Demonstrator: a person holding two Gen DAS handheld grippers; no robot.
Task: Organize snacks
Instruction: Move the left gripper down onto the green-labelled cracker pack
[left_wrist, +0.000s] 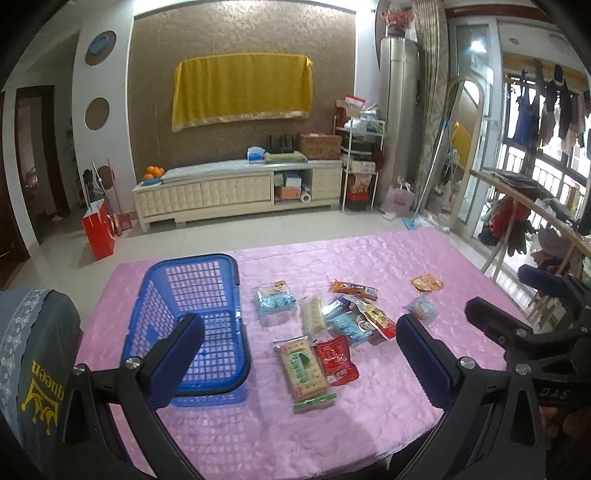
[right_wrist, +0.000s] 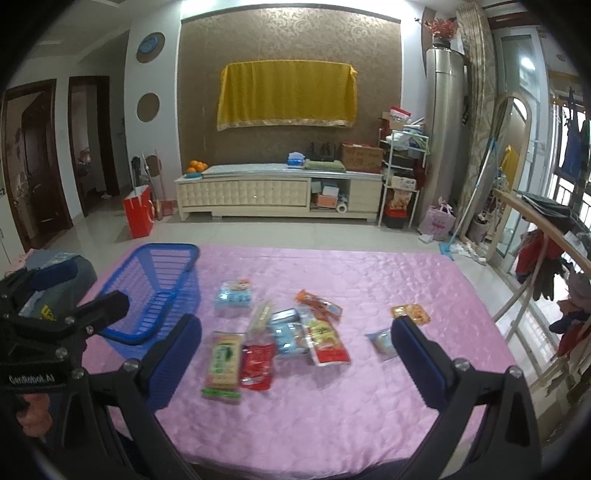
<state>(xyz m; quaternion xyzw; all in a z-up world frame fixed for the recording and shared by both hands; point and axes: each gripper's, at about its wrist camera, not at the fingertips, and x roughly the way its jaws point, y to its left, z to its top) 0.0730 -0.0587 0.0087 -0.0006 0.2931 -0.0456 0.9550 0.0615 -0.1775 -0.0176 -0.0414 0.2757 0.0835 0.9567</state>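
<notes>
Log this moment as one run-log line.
phase: pre-grasp | left gripper: open, empty | right gripper: open, empty | blue basket: empty | snacks: loose on pink tablecloth

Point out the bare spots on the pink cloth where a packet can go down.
Free: the near strip of the pink cloth in front of the green cracker pack, and the far stretch beyond the orange packet. Crowded: the middle pile beside the blue basket, around the red packet.
</notes>
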